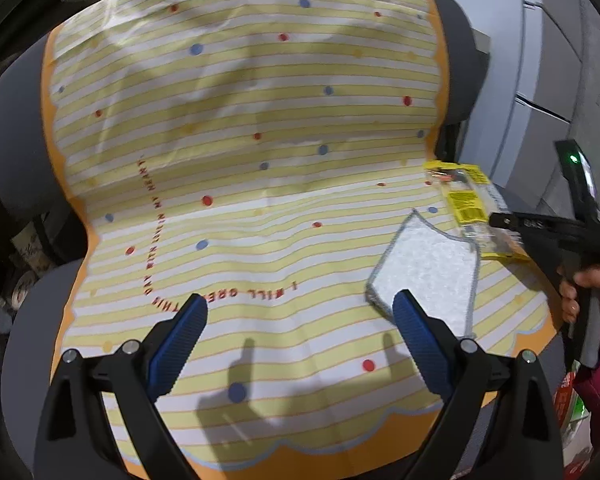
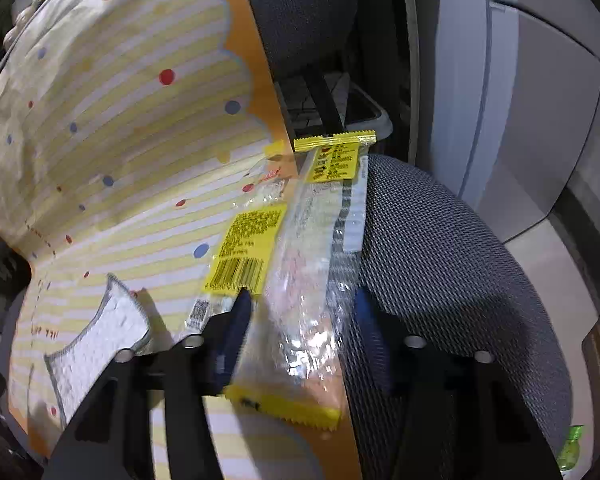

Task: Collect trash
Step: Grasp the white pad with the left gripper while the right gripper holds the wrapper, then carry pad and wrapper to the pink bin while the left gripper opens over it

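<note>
- Left wrist view: the left gripper (image 1: 300, 312) hangs over the striped cloth (image 1: 236, 128), jaws wide apart and empty. Its right finger overlaps the near corner of a white towel piece (image 1: 428, 268). The yellow-and-clear wrapper (image 1: 466, 204) lies at the cloth's right edge; the right gripper (image 1: 504, 222), held by a hand (image 1: 592, 292), has its tips at the wrapper.
- Right wrist view: the wrapper (image 2: 296, 264) lies between the right gripper's (image 2: 302, 304) partly parted fingers, straddling the cloth edge and the grey mesh chair seat (image 2: 452, 256). Pad contact cannot be confirmed.
</note>
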`<state>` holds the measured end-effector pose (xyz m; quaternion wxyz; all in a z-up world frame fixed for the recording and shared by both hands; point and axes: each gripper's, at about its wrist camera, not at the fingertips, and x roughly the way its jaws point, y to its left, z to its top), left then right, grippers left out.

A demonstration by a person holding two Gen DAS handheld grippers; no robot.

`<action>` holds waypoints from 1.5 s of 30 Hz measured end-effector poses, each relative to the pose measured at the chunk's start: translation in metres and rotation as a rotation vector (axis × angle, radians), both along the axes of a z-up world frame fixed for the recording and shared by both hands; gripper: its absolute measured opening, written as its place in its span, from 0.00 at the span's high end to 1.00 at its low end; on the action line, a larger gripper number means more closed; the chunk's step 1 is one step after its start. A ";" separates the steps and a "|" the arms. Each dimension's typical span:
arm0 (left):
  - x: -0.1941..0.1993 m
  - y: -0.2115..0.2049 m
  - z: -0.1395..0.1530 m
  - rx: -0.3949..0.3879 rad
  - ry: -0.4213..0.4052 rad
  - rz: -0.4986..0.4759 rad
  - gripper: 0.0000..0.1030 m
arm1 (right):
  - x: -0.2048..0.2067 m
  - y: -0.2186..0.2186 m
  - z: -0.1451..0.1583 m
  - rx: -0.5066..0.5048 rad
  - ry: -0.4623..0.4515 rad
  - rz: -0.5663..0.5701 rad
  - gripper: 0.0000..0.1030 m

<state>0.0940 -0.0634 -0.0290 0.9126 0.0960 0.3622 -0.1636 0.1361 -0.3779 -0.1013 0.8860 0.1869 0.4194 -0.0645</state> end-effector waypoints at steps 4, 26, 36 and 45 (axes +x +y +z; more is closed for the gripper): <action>-0.002 -0.016 0.003 0.001 -0.007 -0.087 0.11 | -0.015 -0.003 0.017 0.032 -0.067 0.000 0.91; 0.058 -0.098 -0.055 0.103 0.194 -0.336 0.57 | -0.158 0.012 0.088 0.056 -0.288 -0.007 0.98; 0.007 -0.102 -0.060 0.104 0.207 -0.366 0.92 | -0.180 0.024 0.092 0.010 -0.296 0.003 0.98; -0.047 -0.087 -0.023 -0.130 0.181 -0.350 0.94 | -0.237 0.027 0.106 -0.053 -0.336 -0.054 0.98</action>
